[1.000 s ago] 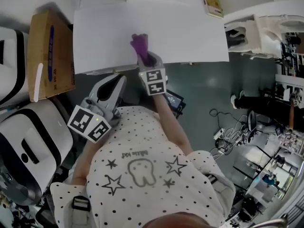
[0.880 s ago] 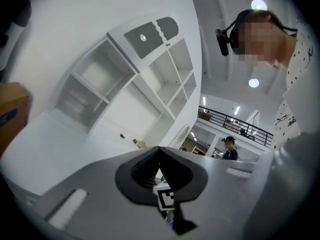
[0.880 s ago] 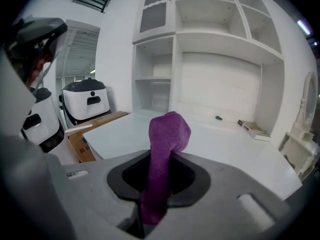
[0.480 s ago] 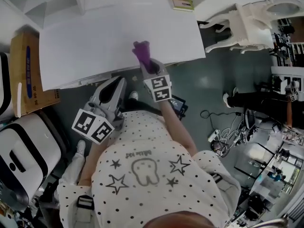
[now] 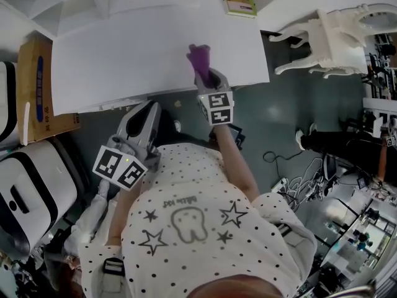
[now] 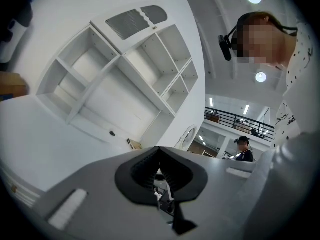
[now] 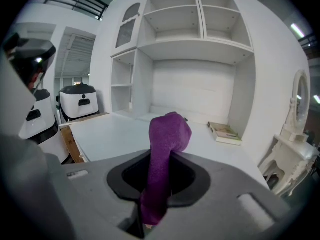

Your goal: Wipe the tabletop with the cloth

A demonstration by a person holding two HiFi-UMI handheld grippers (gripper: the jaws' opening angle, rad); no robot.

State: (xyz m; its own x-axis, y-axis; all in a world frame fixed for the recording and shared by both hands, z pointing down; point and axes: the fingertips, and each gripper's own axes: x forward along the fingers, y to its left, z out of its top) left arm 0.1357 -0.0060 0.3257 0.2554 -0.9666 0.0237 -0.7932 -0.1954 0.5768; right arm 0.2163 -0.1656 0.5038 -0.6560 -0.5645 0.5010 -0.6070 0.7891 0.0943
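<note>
Head view: the right gripper (image 5: 208,79) is pinching a crumpled purple cloth (image 5: 198,58), which is pointing forward over the white tabletop's (image 5: 124,54) near edge. The left gripper (image 5: 141,124) is hanging back. Left gripper view: jaws are pressing together, empty. Right gripper view: the cloth (image 7: 167,134) is standing lengthwise between the jaws.

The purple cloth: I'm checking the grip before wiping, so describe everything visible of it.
The cloth is purple and fuzzy-looking, bunched into a narrow roll. The right gripper is shut on its lower part; the free end sticks out past the jaws and folds over at the tip. It is over the tabletop near the front edge; contact cannot be judged.
</note>
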